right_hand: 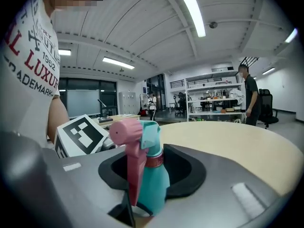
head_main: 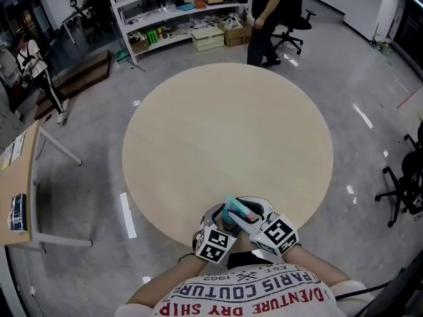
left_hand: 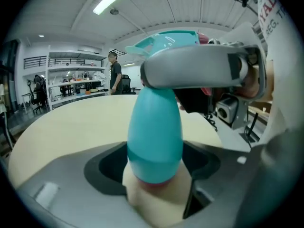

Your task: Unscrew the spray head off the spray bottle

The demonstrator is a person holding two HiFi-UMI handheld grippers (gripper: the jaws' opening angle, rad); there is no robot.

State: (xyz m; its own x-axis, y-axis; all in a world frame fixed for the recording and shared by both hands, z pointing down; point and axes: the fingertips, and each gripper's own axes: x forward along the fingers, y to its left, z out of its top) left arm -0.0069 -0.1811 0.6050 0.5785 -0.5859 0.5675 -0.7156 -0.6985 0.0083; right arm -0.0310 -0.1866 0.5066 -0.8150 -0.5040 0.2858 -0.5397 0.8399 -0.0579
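Note:
A teal spray bottle (head_main: 229, 210) with a pink and teal spray head (right_hand: 129, 133) is held over the near edge of the round wooden table (head_main: 225, 131). My left gripper (head_main: 222, 222) is shut on the bottle's lower body (left_hand: 156, 137), whose base sits between its jaws. My right gripper (head_main: 248, 216) comes from the right and is shut on the spray head. One of its grey fingers (left_hand: 199, 71) lies across the top of the bottle in the left gripper view. In the right gripper view the red collar (right_hand: 154, 161) shows under the head, and the left gripper's marker cube (right_hand: 80, 132) stands behind it.
Shelves (head_main: 178, 8) with boxes stand beyond the table, with a person in dark clothes (head_main: 264, 18) and an office chair (head_main: 294, 22) next to them. A side desk (head_main: 16, 177) is at the left and another chair (head_main: 406, 190) at the right.

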